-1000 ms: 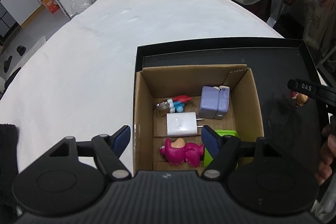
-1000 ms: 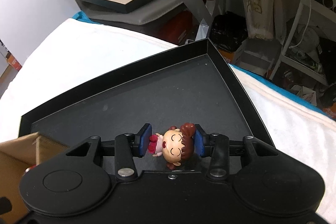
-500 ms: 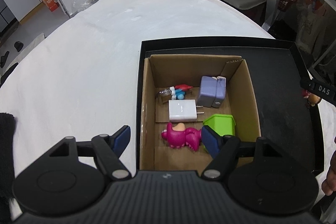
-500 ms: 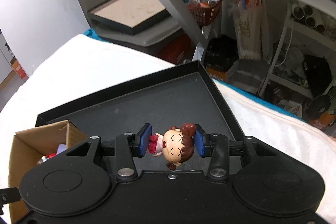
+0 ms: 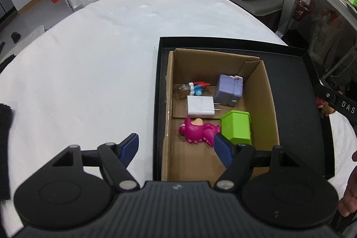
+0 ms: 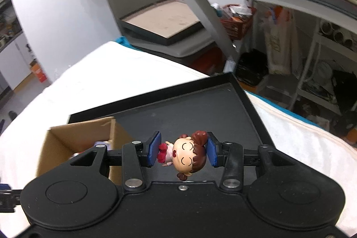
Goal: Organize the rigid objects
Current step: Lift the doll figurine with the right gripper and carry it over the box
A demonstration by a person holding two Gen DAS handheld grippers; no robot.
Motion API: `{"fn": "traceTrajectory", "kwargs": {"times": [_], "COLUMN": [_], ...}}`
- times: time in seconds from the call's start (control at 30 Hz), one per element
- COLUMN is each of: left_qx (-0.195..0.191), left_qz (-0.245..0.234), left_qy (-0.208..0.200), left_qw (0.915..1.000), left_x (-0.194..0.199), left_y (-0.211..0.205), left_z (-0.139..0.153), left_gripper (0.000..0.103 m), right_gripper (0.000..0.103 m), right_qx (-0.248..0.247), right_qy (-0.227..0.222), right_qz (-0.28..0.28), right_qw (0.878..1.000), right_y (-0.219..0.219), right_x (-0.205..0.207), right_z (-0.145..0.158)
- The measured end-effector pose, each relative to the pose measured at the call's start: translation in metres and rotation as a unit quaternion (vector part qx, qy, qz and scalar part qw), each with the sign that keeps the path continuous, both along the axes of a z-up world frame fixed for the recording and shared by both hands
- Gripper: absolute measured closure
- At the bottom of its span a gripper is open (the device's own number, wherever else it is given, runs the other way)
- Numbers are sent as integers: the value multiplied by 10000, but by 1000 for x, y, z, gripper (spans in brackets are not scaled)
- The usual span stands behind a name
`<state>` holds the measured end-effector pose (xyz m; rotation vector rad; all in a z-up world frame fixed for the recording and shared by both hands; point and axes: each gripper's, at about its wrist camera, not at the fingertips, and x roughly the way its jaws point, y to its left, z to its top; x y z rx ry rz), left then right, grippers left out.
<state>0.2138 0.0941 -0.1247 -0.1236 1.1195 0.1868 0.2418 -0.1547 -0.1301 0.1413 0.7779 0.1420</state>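
Lifted clear of the black tray (image 6: 223, 108), the right tool (image 6: 182, 152) pinches the girl figurine (image 6: 184, 156) sideways, cardboard box (image 6: 64, 139) lying lower-left; left tool (image 5: 176, 148) hovers spread, empty.
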Motion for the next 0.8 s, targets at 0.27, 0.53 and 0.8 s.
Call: {"fn": "traceTrajectory", "kwargs": {"times": [0.27, 0.53, 0.8], "left_qx": [-236, -461, -694], "left_qz": [-89, -63, -16], "left_qy": [15, 55, 170], "left_qw": [9997, 9989, 9974], "left_x": [-5, -3, 2], "left_y": [7, 19, 30], "left_z": [-10, -24, -41], "left_gripper": [34, 38, 56], "right_gripper": [61, 60, 60], "right_qx": [-86, -96, -386], "right_qy": [-295, -416, -417], "right_qz": [624, 1225, 1731], "right_qw": [9976, 9915, 9833], "right_y": [29, 63, 96], "right_x": [-12, -17, -21], "right_z": [20, 22, 13]}}
